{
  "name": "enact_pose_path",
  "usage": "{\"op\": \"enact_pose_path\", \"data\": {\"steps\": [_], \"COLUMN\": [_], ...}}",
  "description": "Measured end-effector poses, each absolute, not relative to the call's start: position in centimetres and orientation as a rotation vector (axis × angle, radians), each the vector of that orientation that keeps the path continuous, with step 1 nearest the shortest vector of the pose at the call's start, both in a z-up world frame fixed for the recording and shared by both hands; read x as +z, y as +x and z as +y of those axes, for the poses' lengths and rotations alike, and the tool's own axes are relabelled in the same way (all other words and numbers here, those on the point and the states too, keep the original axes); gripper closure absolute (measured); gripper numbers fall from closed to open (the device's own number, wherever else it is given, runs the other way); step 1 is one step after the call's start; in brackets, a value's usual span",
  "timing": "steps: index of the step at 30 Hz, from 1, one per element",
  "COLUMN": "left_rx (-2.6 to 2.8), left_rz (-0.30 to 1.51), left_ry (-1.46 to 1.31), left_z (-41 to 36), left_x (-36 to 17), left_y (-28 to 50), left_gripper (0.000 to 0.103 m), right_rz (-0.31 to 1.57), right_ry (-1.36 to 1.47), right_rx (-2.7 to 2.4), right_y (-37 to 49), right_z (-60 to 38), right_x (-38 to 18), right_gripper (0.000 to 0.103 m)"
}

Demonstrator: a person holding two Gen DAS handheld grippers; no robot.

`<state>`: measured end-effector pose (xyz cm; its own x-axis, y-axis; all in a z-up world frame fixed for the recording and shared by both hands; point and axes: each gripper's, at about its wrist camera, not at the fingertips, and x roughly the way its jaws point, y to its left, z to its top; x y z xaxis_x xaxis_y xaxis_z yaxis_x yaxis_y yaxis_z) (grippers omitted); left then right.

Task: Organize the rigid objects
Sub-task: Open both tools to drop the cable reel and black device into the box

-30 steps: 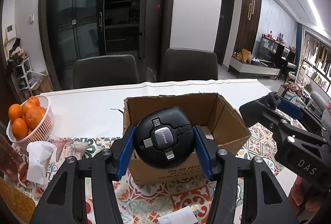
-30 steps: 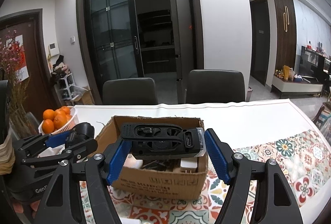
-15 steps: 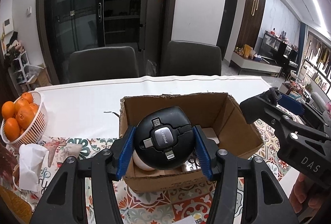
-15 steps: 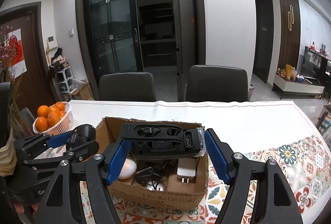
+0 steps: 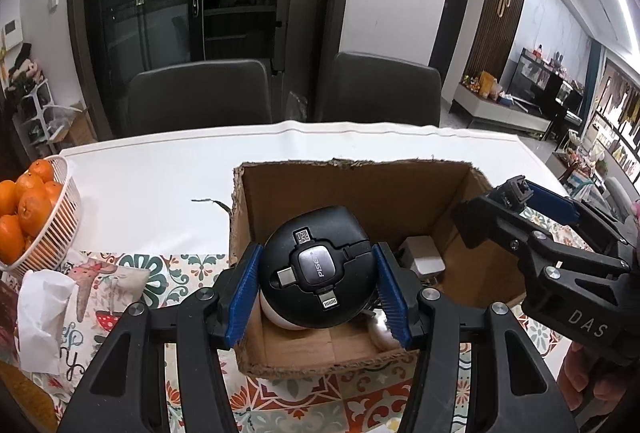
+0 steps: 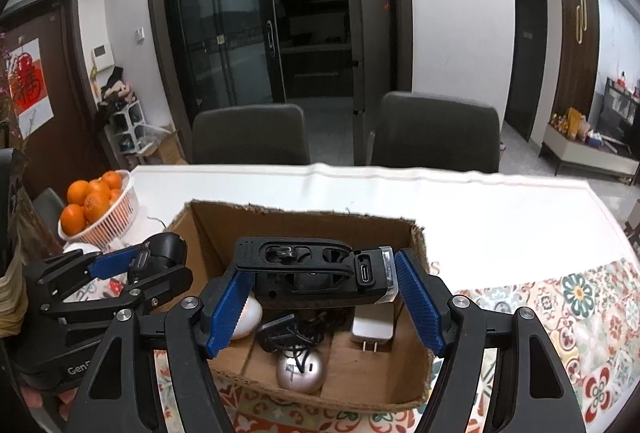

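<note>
My left gripper (image 5: 318,291) is shut on a round black multi-plug cable reel (image 5: 318,269) and holds it over the open cardboard box (image 5: 360,185). My right gripper (image 6: 322,299) is shut on a flat black device with a USB-C port (image 6: 316,273), held above the same box (image 6: 304,221). Inside the box lie a white charger (image 6: 372,327), a silver oval object (image 6: 300,371), a white egg-shaped object (image 6: 246,317) and tangled black cables (image 6: 292,329). Each gripper shows in the other's view, the right one (image 5: 520,217) and the left one (image 6: 132,265).
A white basket of oranges (image 5: 52,217) stands at the table's left, with crumpled tissue (image 5: 40,309) near it. The table has a white cloth (image 5: 160,177) at the back and a patterned cloth (image 6: 560,305) in front. Two dark chairs (image 5: 200,93) stand behind the table.
Both grippers have moved forward and higher over the box with their objects, so the box's inside now shows.
</note>
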<state>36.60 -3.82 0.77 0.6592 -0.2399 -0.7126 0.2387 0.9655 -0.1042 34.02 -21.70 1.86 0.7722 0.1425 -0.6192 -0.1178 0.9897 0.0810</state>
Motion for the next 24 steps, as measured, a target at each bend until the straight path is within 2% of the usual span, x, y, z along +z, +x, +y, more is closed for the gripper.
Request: {"op": "enact_pose_path", "data": {"steps": [12, 14, 17, 24], "left_rx": [-0.271, -0.268, -0.239, -0.214], "left_rz": [0.872, 0.861, 0.836, 0.785], "left_ry": [0.014, 0.016, 0.037, 0.046], "left_z": [-4.8, -4.8, -4.9, -4.2], "left_x": [-0.9, -0.7, -0.2, 0.9], "left_y": [38.4, 38.3, 38.0, 36.1], "left_gripper": [0.048, 0.047, 0.038, 0.037], "right_rz": [0.776, 0.796, 0.814, 0.768], "right_ry": [0.044, 0.053, 0.068, 0.062], "right_rx": [0.167, 0.174, 0.180, 0.160], "right_y": [36.0, 36.3, 36.5, 34.8], "right_z": [-22.5, -22.7, -23.0, -22.8], "right_x": [-0.5, -0.8, -0.9, 0.0], "right_gripper": [0.031, 0.030, 0.028, 0.027]}}
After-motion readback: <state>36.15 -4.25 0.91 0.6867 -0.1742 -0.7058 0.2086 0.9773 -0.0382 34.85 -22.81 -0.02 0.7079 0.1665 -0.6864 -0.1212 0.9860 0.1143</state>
